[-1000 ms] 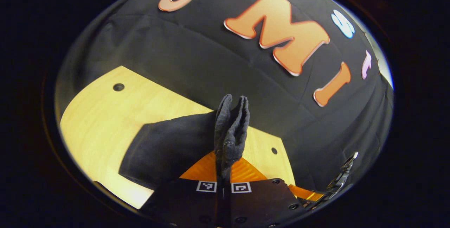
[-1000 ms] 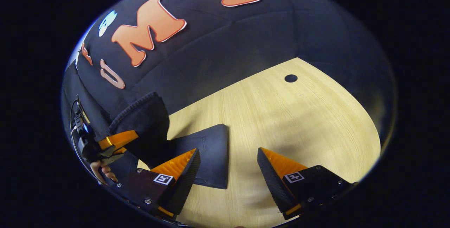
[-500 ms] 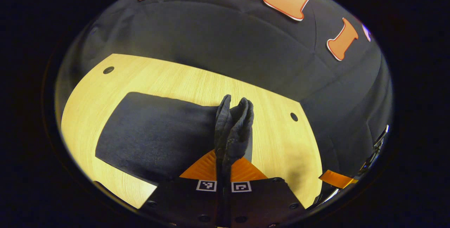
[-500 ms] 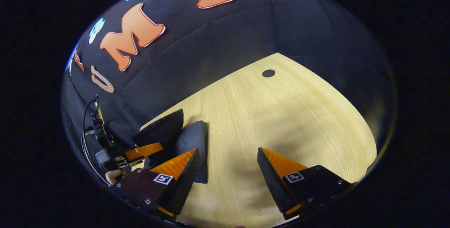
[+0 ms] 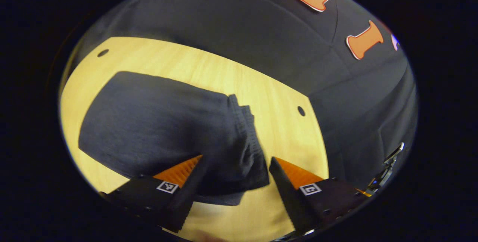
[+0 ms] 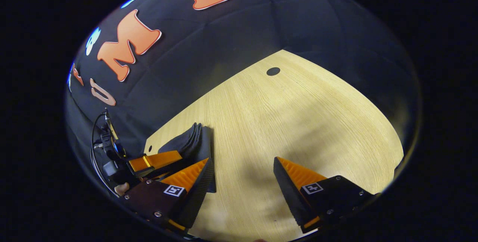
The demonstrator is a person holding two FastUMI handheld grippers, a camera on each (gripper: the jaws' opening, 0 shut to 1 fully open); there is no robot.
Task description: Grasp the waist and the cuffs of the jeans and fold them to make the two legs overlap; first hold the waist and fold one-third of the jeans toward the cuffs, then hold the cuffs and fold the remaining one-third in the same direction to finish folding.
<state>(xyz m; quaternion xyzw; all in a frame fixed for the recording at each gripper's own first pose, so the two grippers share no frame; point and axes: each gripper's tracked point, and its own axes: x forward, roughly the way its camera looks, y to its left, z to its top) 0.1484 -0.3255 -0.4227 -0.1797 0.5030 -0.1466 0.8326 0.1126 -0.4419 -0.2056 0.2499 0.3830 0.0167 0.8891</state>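
Observation:
The dark jeans (image 5: 157, 130) lie folded in a flat bundle on the light wooden table (image 5: 287, 137). In the left gripper view my left gripper (image 5: 235, 167) is open just above the bundle's near end, and the ribbed cloth edge (image 5: 248, 137) lies loose between its orange fingers. In the right gripper view the jeans (image 6: 190, 141) are a low stack at the left, with my left gripper's orange fingers (image 6: 157, 160) at their near side. My right gripper (image 6: 242, 167) stands open over bare wood to the right of the stack, holding nothing.
The table (image 6: 298, 115) stretches bare to the right of the stack, with a round hole (image 6: 273, 71) near its far edge. Two more holes (image 5: 301, 111) mark the top in the left gripper view. A hand (image 6: 121, 188) holds the left gripper.
My left gripper has opened and let go of the cloth fold it held upright. That fold now lies flat on the bundle. The right gripper stayed open and the stack looks lower.

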